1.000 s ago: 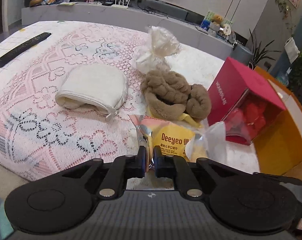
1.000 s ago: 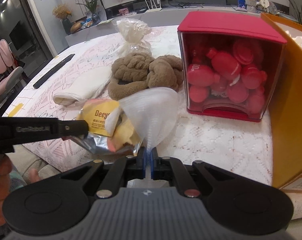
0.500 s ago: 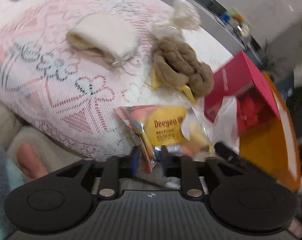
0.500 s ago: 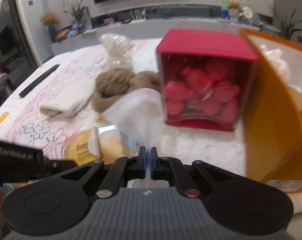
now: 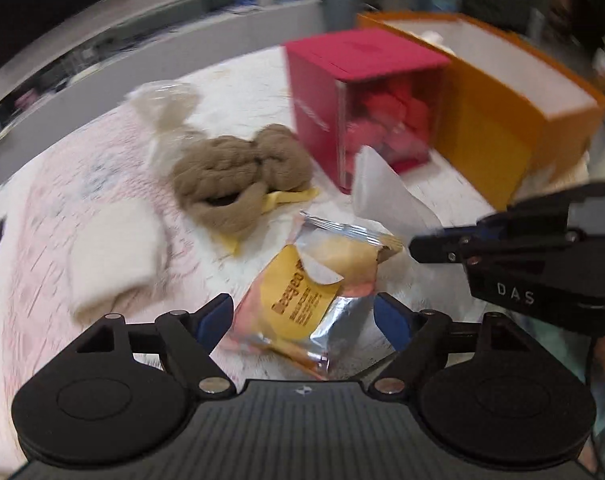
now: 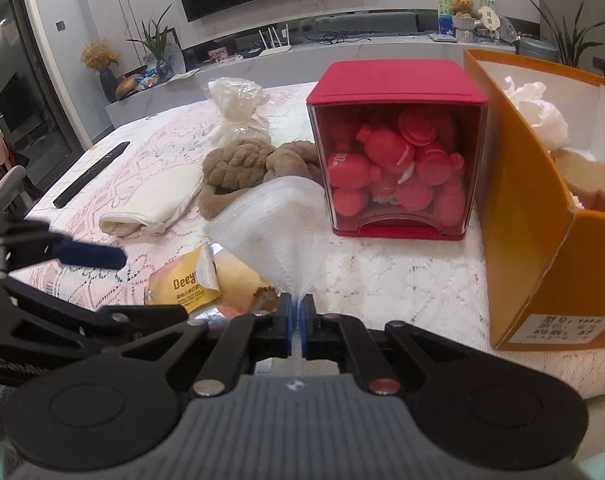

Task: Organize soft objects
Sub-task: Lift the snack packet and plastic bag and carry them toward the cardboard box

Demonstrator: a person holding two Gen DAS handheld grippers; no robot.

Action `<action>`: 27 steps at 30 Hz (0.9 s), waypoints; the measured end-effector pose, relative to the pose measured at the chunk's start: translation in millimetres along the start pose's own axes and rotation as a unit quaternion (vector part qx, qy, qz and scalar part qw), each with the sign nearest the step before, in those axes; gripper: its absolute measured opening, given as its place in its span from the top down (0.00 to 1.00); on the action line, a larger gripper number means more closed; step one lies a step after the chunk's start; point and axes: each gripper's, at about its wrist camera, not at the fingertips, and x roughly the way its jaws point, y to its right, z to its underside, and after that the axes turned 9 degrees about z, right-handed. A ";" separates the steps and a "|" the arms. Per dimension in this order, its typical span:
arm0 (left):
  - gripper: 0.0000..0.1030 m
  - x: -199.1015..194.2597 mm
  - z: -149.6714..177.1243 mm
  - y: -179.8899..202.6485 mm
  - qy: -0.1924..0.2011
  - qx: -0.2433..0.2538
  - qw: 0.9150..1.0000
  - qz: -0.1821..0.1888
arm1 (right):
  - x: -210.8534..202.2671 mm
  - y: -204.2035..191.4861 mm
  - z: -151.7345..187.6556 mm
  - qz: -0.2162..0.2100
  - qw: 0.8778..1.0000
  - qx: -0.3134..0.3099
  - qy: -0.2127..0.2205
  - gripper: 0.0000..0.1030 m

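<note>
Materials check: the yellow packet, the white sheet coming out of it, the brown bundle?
Yellow packet: looks like shiny foil-lined plastic, silver crinkled edges. White sheet: thin translucent nonwoven, probably a wipe, faint ribbing. Brown bundle: fuzzy plush fabric, matte, twisted.

Yellow-and-silver wipes packet (image 5: 302, 280), pink lace tablecloth (image 6: 150, 160), red box (image 6: 398, 80).

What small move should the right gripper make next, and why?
Probably lift toward the orange box. The right gripper is shut on the white wipe, the left gripper stands open around the wipe packet, and the box already holds soft things.
</note>
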 end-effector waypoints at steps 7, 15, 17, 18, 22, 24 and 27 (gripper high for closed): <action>0.07 34.7 -14.1 -10.0 -0.027 0.031 0.999 0.026 | 9.2 2.5 1.3 -0.005 1.000 0.003 -0.012 0.99; 0.09 55.6 -8.5 -2.3 -0.049 0.067 0.996 0.024 | 25.2 8.7 -1.7 -0.020 0.999 0.034 -0.035 0.99; 0.17 56.7 -9.1 -4.1 -0.047 0.054 0.997 0.027 | 27.3 6.4 -2.0 -0.023 0.999 0.030 -0.037 0.99; 0.22 56.0 -9.0 -5.9 -0.044 0.045 0.998 0.029 | 27.9 5.5 -1.8 -0.023 0.999 0.028 -0.038 0.99; 0.34 49.4 -7.4 -9.7 -0.034 0.023 0.999 0.026 | 28.7 7.5 -1.9 -0.025 0.998 0.038 -0.039 0.99; 0.39 45.8 -6.9 -9.2 -0.028 0.015 0.999 0.021 | 27.6 6.5 -1.9 -0.026 0.998 0.035 -0.038 0.99; 0.43 38.8 -7.9 -7.6 -0.019 0.001 1.000 0.014 | 22.5 4.4 -2.4 -0.022 0.999 0.030 -0.027 0.99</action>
